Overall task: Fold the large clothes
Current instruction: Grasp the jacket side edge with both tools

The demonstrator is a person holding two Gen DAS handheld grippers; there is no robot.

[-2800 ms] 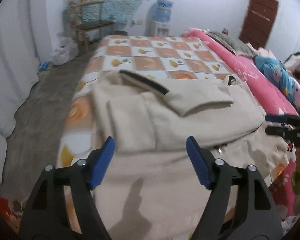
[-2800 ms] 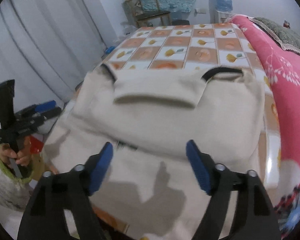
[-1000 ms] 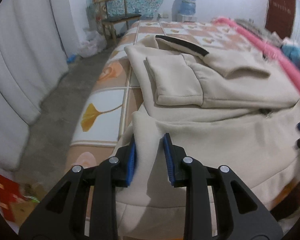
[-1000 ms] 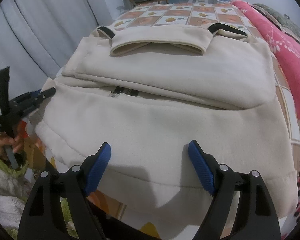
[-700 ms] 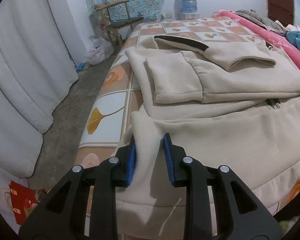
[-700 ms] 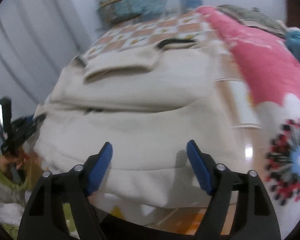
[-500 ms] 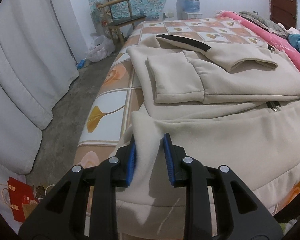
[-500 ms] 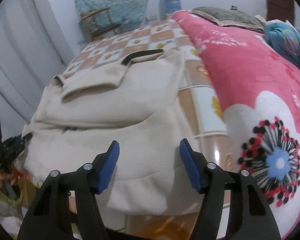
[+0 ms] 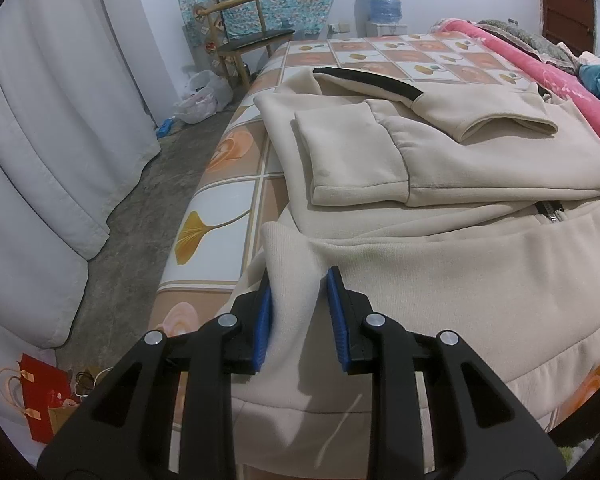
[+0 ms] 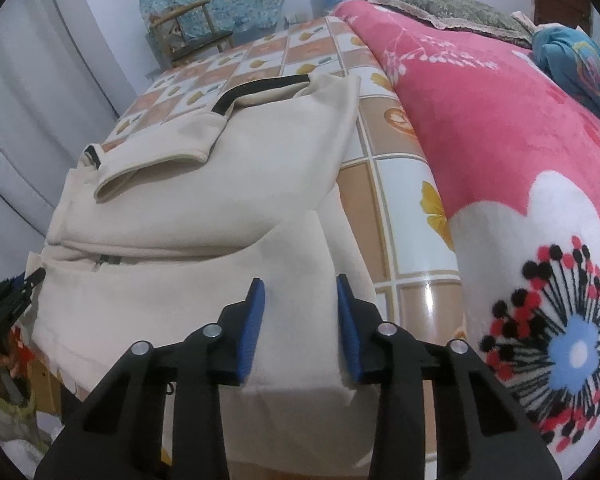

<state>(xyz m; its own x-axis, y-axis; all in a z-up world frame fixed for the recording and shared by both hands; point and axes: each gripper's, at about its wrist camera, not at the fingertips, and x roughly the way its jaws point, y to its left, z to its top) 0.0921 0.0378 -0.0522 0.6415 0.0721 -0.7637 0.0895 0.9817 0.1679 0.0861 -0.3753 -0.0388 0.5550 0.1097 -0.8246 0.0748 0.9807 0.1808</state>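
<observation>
- The right tongs [image 10: 300,316] have been travelling from the middle of the hem to the garment's right-hand corner, and their jaws are closing with that corner between them.
- The left tongs [image 9: 298,312] are still clamping the left hem corner of the beige jacket [image 9: 440,264].
- The jacket is lying on the bed [image 9: 228,184], sleeves folded in, hem hanging over the near edge beside a pink blanket [image 10: 480,120].
</observation>
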